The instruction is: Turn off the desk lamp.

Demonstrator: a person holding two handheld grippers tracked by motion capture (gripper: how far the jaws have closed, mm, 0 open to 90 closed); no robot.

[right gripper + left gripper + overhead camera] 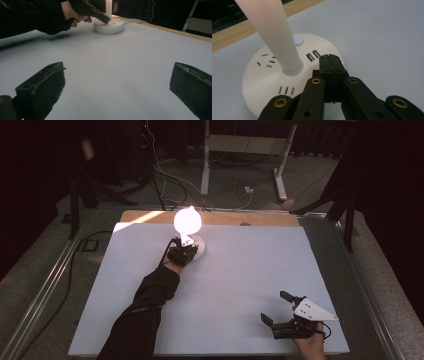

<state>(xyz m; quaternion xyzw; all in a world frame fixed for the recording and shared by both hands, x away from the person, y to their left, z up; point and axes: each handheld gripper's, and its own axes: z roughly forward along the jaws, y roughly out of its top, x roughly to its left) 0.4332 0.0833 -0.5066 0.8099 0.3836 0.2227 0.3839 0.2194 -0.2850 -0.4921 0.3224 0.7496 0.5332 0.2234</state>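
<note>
My clenched left claw (pixel 330 62) hovers over the lit white round-based plastic lamp (pixel 287 75), its blue button (pixel 298 40) at eleven o'clock; my right claw (pixel 280 309) rests released.

The left gripper (pixel 183 251) is at the end of a stretched forearm in a dark sleeve (pixel 150 295), and its two jaws are pressed together. The right gripper (pixel 278 311) is well apart from it, with its jaws spread wide and nothing between them.
</note>
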